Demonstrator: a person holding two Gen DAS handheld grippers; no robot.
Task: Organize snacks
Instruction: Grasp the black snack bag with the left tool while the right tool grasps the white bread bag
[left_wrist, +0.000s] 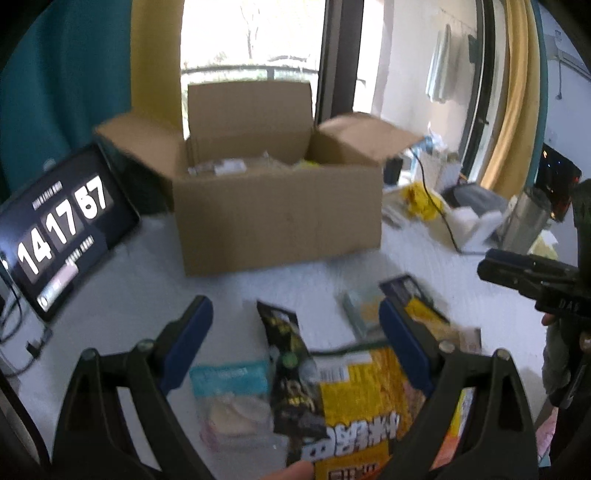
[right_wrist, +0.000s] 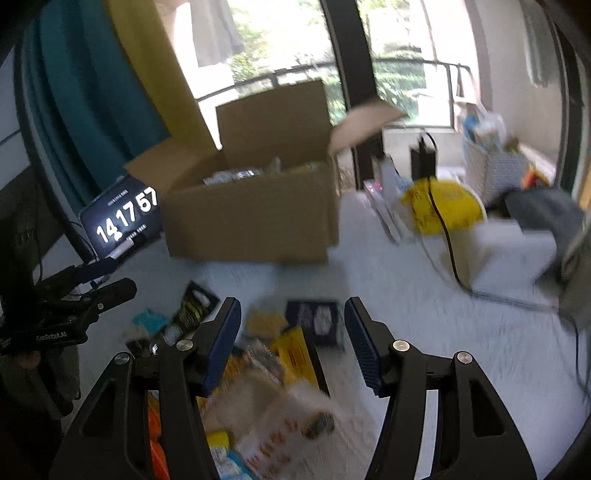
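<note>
An open cardboard box (left_wrist: 277, 218) (right_wrist: 251, 221) stands at the back of the white table, with several wrapped items inside. Loose snack packets lie in front of it: a yellow bag (left_wrist: 365, 402), a black packet (left_wrist: 288, 354), a teal-topped pack (left_wrist: 232, 384), a dark blue packet (right_wrist: 317, 321), a yellow packet (right_wrist: 291, 354) and a clear wrapped pack (right_wrist: 273, 417). My left gripper (left_wrist: 295, 314) hovers open over the packets with nothing between its fingers. My right gripper (right_wrist: 291, 314) is also open above them and empty. Each gripper shows at the edge of the other's view.
A tablet clock (left_wrist: 59, 229) (right_wrist: 122, 218) leans at the left of the box. At the right lie a black cable (right_wrist: 443, 229), a yellow bag (right_wrist: 443, 210), a white block (right_wrist: 513, 254), a basket (right_wrist: 495, 166) and a metal flask (left_wrist: 524, 218). Curtains and a window stand behind.
</note>
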